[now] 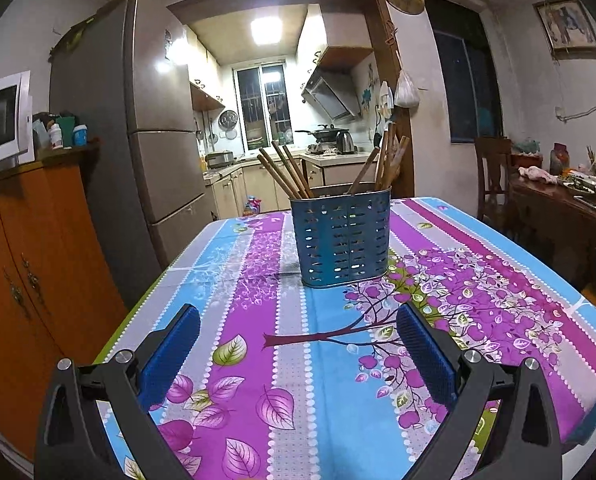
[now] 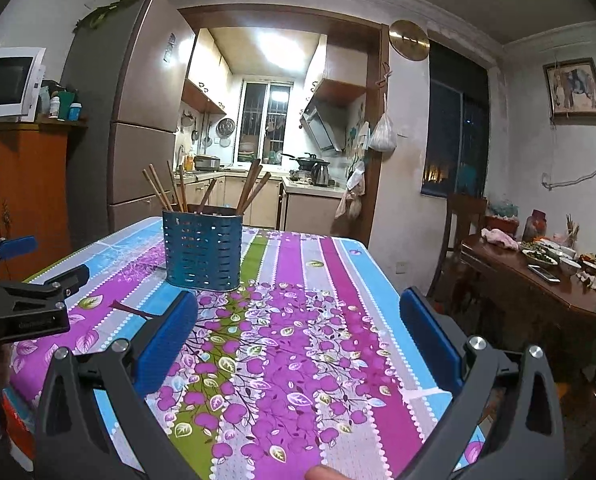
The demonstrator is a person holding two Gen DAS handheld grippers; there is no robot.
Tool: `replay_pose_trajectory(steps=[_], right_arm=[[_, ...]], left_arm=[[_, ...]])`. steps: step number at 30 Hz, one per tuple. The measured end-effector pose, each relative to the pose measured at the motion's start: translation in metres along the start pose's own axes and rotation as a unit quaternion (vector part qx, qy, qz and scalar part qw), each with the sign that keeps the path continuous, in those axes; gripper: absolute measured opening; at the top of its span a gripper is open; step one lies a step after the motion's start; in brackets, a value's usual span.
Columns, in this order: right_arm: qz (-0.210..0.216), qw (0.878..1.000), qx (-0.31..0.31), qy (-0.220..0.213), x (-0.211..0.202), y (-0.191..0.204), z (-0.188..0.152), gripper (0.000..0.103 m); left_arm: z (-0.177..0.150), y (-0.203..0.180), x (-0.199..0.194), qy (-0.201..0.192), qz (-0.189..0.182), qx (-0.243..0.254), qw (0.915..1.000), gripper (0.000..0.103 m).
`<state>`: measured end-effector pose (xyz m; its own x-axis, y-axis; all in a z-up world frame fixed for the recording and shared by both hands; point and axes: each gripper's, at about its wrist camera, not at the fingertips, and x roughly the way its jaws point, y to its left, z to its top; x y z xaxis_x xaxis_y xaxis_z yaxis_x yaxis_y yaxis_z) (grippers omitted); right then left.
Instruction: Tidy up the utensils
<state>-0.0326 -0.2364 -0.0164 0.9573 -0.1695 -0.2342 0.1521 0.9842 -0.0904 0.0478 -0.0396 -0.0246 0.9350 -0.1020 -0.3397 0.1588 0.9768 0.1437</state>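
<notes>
A blue perforated utensil holder [image 1: 341,237] stands upright on the floral tablecloth [image 1: 329,380], with several wooden chopsticks [image 1: 286,174] leaning out of both its sides. My left gripper [image 1: 298,316] is open, empty and a little short of the holder. In the right wrist view the same holder [image 2: 202,249] stands ahead and to the left, chopsticks [image 2: 166,192] sticking up from it. My right gripper [image 2: 298,304] is open with nothing between its blue pads [image 2: 429,336]. The left gripper [image 2: 38,272] shows at the left edge of that view.
A fridge [image 1: 138,128] and an orange cabinet [image 1: 30,272] with a microwave [image 1: 0,120] stand left of the table. A dark dining table [image 2: 545,284] with dishes and a chair [image 2: 461,236] are on the right. A fingertip [image 2: 325,473] shows at the bottom edge.
</notes>
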Motion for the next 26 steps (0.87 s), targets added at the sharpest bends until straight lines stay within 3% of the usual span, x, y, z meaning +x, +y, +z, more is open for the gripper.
replay_pose_trajectory(steps=[9,21,26], right_arm=[[-0.003,1.0,-0.002,0.009,0.0028,-0.002,-0.0067,0.098],[-0.009,1.0,0.002,0.01,0.0034,-0.0058,-0.0084,0.098],[-0.01,1.0,0.002,0.011,0.003,-0.0066,-0.0079,0.098]], left_arm=[[0.0003,-0.003,0.002,-0.007,0.026,-0.003,0.9996,0.098],[-0.001,-0.0065,0.0071,0.013,0.014,0.0,0.9998,0.098],[-0.0016,-0.0102,0.0044,0.0,0.022,0.012,0.9997,0.098]])
